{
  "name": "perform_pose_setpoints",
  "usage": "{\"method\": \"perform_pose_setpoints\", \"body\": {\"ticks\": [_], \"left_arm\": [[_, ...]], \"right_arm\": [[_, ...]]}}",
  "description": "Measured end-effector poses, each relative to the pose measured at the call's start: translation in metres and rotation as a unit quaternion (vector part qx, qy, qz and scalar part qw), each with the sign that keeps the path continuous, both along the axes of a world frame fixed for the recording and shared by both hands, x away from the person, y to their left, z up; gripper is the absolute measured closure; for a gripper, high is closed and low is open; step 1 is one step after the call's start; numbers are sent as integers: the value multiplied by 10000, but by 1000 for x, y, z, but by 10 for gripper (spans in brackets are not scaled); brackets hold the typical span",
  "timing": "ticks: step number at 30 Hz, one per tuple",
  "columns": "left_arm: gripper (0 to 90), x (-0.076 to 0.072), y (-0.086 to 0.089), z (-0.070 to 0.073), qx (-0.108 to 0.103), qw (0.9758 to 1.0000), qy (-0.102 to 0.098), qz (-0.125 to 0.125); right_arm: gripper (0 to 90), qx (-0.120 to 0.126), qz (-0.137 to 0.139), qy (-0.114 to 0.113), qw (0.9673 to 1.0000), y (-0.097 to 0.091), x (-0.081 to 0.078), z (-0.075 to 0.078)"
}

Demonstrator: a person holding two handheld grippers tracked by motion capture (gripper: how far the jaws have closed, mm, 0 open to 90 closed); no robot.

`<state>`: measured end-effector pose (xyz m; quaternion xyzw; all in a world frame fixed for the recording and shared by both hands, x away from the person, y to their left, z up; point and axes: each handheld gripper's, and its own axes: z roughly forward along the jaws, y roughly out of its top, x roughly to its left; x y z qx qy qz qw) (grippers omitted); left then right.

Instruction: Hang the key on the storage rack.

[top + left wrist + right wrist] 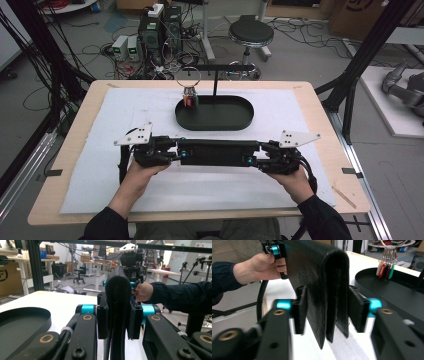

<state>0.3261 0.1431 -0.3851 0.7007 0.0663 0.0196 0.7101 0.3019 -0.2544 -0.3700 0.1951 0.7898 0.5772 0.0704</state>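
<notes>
High view: a long black folded wallet (218, 152) was held level between the two claws, above the white mat (125, 112) on the tabletop (320, 120), nearer the person than the black oval tray (215, 116).
Left claw (176, 152): it gripped the wallet's left end; in the left gripper view its pads stood pressed against both faces of the folded leather (117, 302), pinching it.
Right claw (260, 156): it met the wallet's right end; in the right gripper view the left pad (300, 307) lay against the leather, while the right pad (357, 310) stood just beside the outer flap with a thin gap, so this claw was partly spread around the wallet (319, 290) rather than clamped on it.
Right gripper view alone: the wallet hung fold-up, its three loose edges pointing down at the mat; a ring of keys with coloured tags (385, 267) hung over the tray's (387, 292) near end.
Left gripper view alone: the person's right hand (143, 291) and dark sleeve (180, 297) beyond the wallet's far end, and part of the tray (22, 325) at the lower left.
High view alone: both forearms coming in from the bottom edge, the black T-shaped stand (216, 75) at the tray's far rim, and a round stool (250, 34) on the floor beyond the tabletop.
</notes>
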Motion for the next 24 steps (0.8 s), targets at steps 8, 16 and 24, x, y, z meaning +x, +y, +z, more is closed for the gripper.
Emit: {"method": "perform_pose_setpoints", "body": {"ticks": [8, 16, 24], "left_arm": [[707, 0, 2, 0, 0, 9998, 82, 163], [450, 4, 7, -1, 123, 9964, 359, 756], [369, 2, 25, 3, 70, 9901, 370, 1354]], "right_arm": [[757, 175, 309, -86, 9993, -4, -1, 2], [781, 68, 201, -304, 9993, -1, -7, 5], [784, 91, -378, -453, 9982, -11, -3, 6]]}}
